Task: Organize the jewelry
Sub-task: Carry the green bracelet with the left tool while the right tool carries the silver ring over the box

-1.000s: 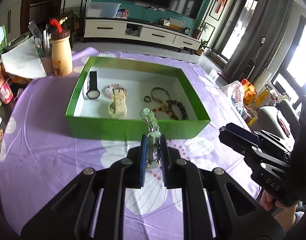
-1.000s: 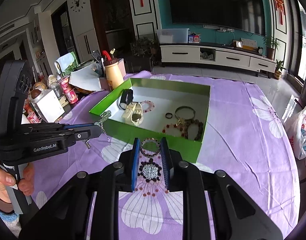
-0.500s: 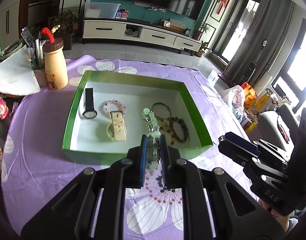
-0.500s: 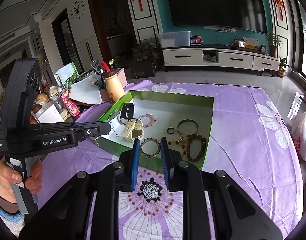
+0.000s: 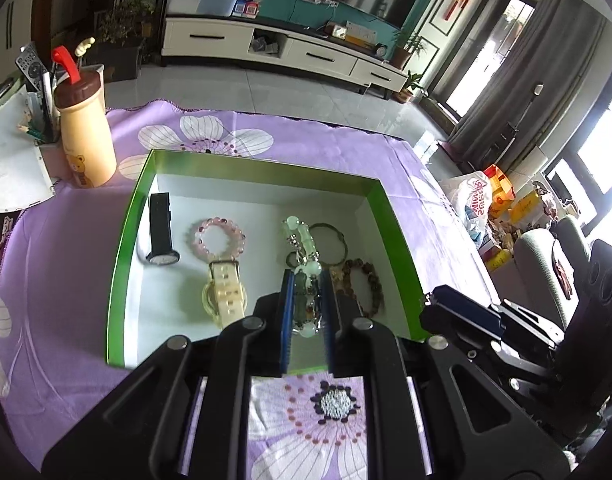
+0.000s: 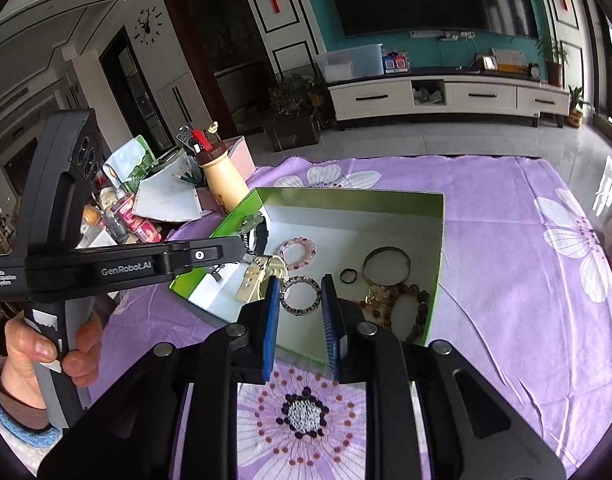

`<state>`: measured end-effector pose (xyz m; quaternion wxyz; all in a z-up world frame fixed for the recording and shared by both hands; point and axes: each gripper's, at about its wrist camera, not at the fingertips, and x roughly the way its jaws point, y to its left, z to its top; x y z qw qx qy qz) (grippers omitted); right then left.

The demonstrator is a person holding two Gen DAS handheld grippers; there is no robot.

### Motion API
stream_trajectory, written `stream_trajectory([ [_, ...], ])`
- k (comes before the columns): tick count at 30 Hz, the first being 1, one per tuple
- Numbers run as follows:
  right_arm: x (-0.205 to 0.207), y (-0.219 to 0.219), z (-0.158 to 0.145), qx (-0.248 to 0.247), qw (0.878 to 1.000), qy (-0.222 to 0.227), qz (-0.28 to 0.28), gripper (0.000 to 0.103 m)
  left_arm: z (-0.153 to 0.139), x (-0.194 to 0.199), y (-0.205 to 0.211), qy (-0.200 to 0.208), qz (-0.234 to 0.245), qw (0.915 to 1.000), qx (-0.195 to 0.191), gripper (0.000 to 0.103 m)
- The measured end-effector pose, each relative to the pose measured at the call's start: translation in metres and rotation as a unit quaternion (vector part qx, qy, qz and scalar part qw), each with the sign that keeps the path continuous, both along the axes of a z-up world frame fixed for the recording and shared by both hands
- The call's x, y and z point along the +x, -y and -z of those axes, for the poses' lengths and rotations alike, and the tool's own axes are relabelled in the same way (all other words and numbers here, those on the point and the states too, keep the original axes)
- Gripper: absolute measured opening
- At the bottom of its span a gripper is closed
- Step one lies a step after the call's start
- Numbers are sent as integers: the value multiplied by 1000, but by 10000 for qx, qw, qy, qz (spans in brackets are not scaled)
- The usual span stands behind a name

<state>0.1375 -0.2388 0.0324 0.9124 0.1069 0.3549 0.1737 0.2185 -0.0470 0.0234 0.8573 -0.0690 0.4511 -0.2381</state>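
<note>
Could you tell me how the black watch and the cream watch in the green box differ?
The black watch has a dark strap and a small round pale dial; the cream watch is pale all over and looks chunkier. The black watch lies nearest the box's left wall; the cream watch lies nearer the middle, its strap end touching the pink bead bracelet. Both lie flat on the white floor, lengthwise front to back.
</note>
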Motion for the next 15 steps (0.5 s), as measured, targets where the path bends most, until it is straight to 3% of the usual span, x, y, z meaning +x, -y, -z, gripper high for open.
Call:
stream_trajectory([
  [15,52,1,19,179,9987,-473,-37,21,22,54,16,-416,-203,9982,370,12],
])
